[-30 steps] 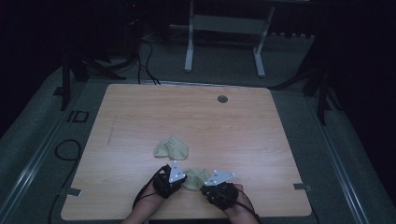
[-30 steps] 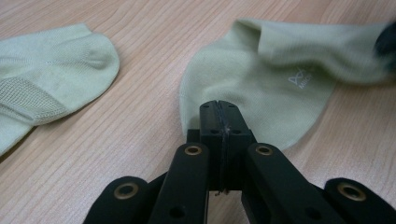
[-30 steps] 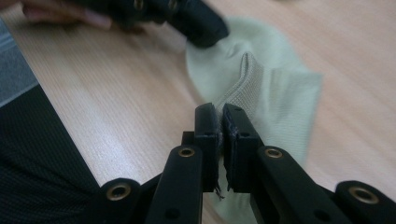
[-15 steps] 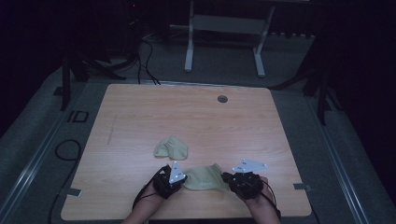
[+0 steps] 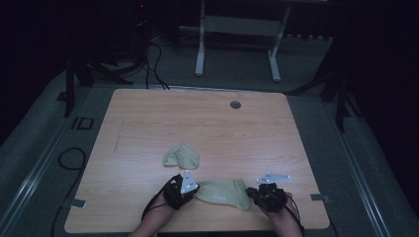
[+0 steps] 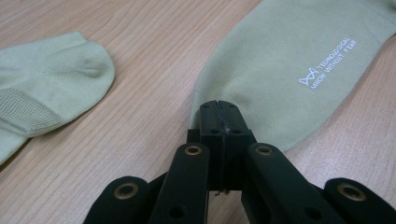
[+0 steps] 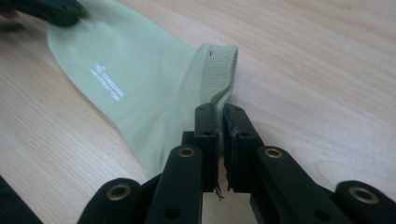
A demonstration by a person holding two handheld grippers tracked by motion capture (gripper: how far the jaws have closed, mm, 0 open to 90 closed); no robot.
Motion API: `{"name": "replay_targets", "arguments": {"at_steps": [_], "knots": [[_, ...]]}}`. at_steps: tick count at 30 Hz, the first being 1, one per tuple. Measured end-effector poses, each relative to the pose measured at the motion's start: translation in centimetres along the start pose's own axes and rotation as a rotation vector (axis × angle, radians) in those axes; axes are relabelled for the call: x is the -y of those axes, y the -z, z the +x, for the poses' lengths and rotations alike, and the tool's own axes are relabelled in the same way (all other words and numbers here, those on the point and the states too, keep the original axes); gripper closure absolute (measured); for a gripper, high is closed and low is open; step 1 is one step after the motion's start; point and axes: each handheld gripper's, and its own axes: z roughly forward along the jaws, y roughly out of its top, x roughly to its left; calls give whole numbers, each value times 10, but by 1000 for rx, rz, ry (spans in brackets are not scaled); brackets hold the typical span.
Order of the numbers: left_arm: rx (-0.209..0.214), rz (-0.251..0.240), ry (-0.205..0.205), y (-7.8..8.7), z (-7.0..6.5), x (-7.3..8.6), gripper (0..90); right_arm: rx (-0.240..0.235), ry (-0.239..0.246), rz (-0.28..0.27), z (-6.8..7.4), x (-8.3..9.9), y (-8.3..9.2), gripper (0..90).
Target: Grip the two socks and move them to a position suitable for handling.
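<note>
Pinching stretched sock [image 5: 223, 192]: left gripper [image 6: 218, 108] clamps toe end; right gripper [image 7: 220, 112] clamps cuff; second sock [image 5: 181, 155] nearby.

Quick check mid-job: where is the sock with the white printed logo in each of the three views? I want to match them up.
High view: the printed sock lies flat near the table's front edge, between the left gripper and the right gripper.
Left gripper view: upper right, its end pinched in the jaws.
Right gripper view: upper left, cuff in the jaws.
Shared landmark: the white logo.
</note>
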Motion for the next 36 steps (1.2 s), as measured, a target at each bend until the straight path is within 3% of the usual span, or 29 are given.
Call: {"name": "replay_targets", "arguments": {"at_steps": [7, 13, 21, 31, 36], "knots": [[1, 1, 2, 0, -1, 0, 892, 46, 19, 15, -1, -2, -3, 755], [3, 0, 10, 0, 0, 0, 892, 17, 44, 1, 6, -10, -9, 895], [3, -1, 12, 0, 0, 0, 892, 7, 74, 44, 9, -12, -33, 897], [12, -11, 18, -4, -4, -3, 891, 15, 58, 49, -2, -11, -30, 875], [29, -23, 54, -5, -2, -3, 888, 9, 59, 54, -1, -12, -29, 839]]}}
